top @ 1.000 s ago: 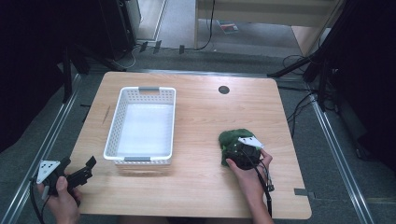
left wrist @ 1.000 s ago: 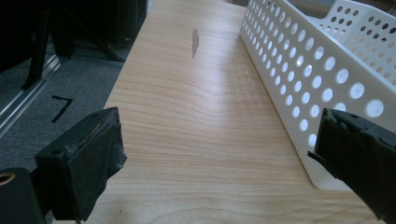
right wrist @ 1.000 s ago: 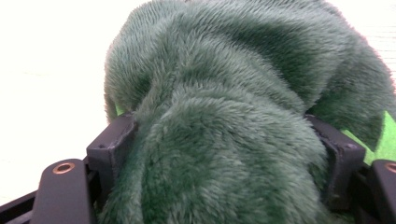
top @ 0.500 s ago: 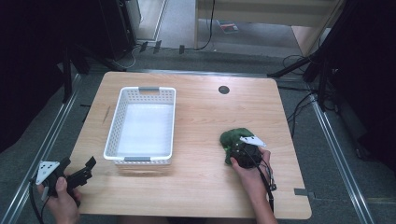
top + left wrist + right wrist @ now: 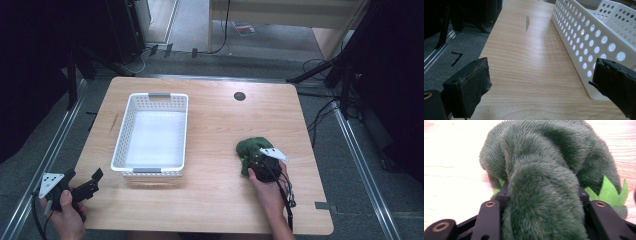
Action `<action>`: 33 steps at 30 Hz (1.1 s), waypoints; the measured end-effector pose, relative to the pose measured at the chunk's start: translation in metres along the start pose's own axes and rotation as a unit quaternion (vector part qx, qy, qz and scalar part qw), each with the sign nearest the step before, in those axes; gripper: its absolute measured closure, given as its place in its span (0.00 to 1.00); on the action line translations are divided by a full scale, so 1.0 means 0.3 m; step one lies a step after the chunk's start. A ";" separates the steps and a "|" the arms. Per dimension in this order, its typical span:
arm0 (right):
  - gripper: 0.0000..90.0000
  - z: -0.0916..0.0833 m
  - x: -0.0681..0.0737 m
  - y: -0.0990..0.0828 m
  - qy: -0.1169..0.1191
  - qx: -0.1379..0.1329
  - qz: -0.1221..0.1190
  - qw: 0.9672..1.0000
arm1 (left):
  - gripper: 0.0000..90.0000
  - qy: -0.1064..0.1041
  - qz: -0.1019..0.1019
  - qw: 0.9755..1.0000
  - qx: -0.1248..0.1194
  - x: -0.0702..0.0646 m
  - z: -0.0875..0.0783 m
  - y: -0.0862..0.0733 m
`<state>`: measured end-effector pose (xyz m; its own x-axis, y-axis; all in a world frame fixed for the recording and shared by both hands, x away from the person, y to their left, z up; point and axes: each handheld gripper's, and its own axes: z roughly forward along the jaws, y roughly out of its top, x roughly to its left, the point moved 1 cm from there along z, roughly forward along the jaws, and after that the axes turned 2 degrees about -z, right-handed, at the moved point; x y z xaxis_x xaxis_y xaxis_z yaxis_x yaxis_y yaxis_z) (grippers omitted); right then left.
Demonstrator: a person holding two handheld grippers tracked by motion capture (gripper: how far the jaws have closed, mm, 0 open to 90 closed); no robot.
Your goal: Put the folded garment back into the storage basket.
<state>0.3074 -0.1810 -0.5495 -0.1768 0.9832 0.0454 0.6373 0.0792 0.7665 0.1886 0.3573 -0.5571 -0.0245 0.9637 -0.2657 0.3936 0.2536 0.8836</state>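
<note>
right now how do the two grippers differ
The left gripper has its jaws wide apart with nothing between them, hovering by the white basket; the right gripper has just closed its jaws on the green plush toy. The left sits at the table's near left corner, the right farther in. Both are hand-held.

Right claw [image 5: 541,202] tips buried in green plush toy [image 5: 549,170]; pads unseen, toy bottom cut off by frame edge. In high view, right claw [image 5: 261,162] covers near side of plush toy [image 5: 250,148] (shape unreadable, too small). White basket [image 5: 599,32] cut off at top and right edges. Left claw [image 5: 82,186] partly hidden by hand [image 5: 67,215], itself cut off at bottom edge.
</note>
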 end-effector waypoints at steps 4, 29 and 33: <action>0.59 -0.012 0.005 0.002 0.002 -0.005 0.002 1.000 | 0.02 0.001 0.001 1.000 0.000 0.000 0.000 0.000; 0.61 -0.061 0.063 0.072 0.016 -0.039 0.020 0.999 | 0.02 -0.001 0.003 1.000 -0.001 -0.001 -0.001 0.000; 0.61 -0.069 0.081 0.091 0.020 -0.044 0.025 0.999 | 0.02 -0.001 0.004 1.000 -0.002 -0.001 -0.002 -0.001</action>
<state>0.3050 -0.1585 -0.5143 -0.1774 0.9780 0.1097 0.5788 0.0135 0.8154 0.1881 0.3570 -0.5570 -0.0191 0.9657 -0.2591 0.3907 0.2458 0.8871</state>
